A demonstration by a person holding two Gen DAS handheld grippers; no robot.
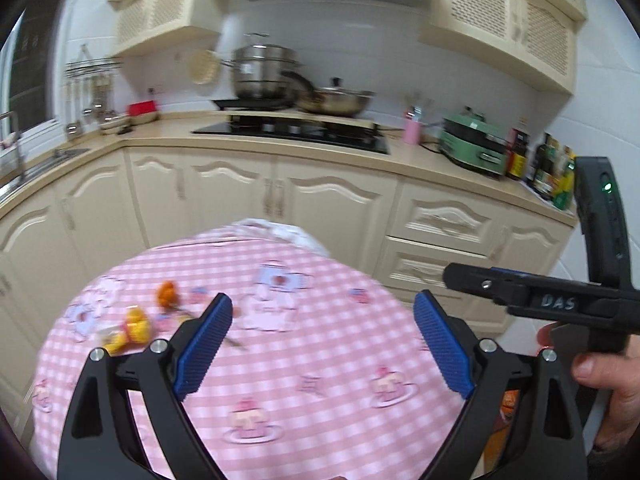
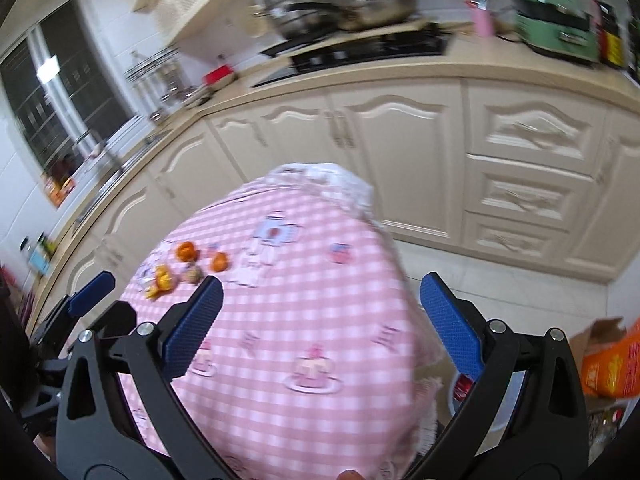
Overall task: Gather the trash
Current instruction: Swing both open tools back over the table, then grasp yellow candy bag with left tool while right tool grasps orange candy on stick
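Orange peel scraps and an orange piece lie on the left part of a table with a pink checked cloth. My left gripper is open and empty above the cloth, just right of the scraps. In the right wrist view the scraps, two orange pieces and a brownish lump lie at the far left of the cloth. My right gripper is open and empty above the table's near part. The right gripper's body shows at the right of the left wrist view.
Cream kitchen cabinets and a counter with a hob, pots and a green appliance stand behind the table. A sink is at the left. An orange cardboard box sits on the floor at the right.
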